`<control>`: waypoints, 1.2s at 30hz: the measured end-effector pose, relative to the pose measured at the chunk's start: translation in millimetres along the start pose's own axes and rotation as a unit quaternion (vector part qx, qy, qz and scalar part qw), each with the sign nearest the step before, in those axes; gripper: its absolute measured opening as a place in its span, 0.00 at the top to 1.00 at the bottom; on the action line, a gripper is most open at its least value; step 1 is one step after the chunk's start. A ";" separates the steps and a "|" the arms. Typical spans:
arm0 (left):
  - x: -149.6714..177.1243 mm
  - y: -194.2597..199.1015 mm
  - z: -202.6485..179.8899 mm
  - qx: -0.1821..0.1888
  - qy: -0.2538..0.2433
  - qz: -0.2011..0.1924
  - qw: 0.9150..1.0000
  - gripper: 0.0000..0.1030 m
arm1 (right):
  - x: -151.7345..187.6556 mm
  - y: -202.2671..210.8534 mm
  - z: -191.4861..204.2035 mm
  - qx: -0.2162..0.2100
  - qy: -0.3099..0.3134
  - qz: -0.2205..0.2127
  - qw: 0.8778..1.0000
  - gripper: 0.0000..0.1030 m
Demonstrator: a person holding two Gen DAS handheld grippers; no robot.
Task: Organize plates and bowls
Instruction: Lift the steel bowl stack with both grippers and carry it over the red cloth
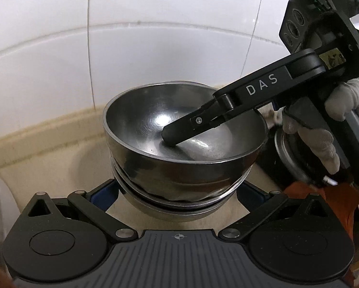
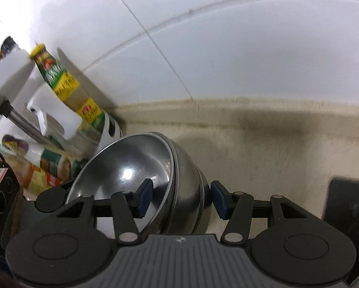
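Note:
A stack of steel bowls (image 1: 184, 158) stands on the beige counter by the white tiled wall. The top bowl (image 1: 155, 120) sits tilted in the stack. My left gripper (image 1: 177, 192) is open, its blue-padded fingers on either side of the stack's lower bowls. My right gripper (image 2: 179, 198) is open and straddles the rim and wall of the top bowl (image 2: 121, 168): one finger (image 2: 144, 198) is inside the bowl, the other (image 2: 219, 200) outside. In the left wrist view the inside finger (image 1: 179, 132) reaches into the bowl from the right.
A white rack (image 2: 47, 110) with sauce bottles (image 2: 66, 84) and packets stands at the left of the right wrist view. A dark object (image 2: 347, 204) lies at the right on the counter (image 2: 275, 148). A round metal lid (image 1: 287, 158) and orange cloth (image 1: 306, 192) sit right of the stack.

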State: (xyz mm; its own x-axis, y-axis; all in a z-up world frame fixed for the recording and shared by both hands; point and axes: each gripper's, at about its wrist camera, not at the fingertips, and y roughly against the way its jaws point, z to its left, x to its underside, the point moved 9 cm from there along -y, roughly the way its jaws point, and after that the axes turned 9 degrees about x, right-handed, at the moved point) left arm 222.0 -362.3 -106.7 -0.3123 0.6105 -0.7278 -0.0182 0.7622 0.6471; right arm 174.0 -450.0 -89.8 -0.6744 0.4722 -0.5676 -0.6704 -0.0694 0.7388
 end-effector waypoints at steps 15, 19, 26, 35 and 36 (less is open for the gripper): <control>-36.9 87.9 -45.0 -0.058 -0.042 -0.073 0.995 0.00 | -25.9 100.8 59.5 -0.005 0.042 -0.092 0.995 0.55; -37.2 113.1 -58.1 -0.073 -0.048 -0.090 0.992 0.00 | -21.7 126.4 83.2 -0.009 0.057 -0.107 0.993 0.55; -20.2 142.7 -75.3 -0.093 -0.049 -0.099 0.990 0.00 | -2.8 154.9 116.0 -0.017 0.071 -0.118 0.990 0.55; 16.8 180.5 -87.1 -0.097 -0.042 -0.097 0.990 0.00 | 40.4 174.1 150.7 -0.016 0.071 -0.112 0.991 0.55; 21.2 183.4 -89.2 -0.096 -0.042 -0.097 0.990 0.00 | 45.7 176.3 153.9 -0.016 0.070 -0.112 0.991 0.55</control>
State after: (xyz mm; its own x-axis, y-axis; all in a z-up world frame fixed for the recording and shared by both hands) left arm 127.2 -228.8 16.7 -0.2053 0.4795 -0.8532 -0.2534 0.8160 0.5196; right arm 72.6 -305.4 70.4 -0.5429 0.3521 -0.7624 -0.8160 -0.0065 0.5781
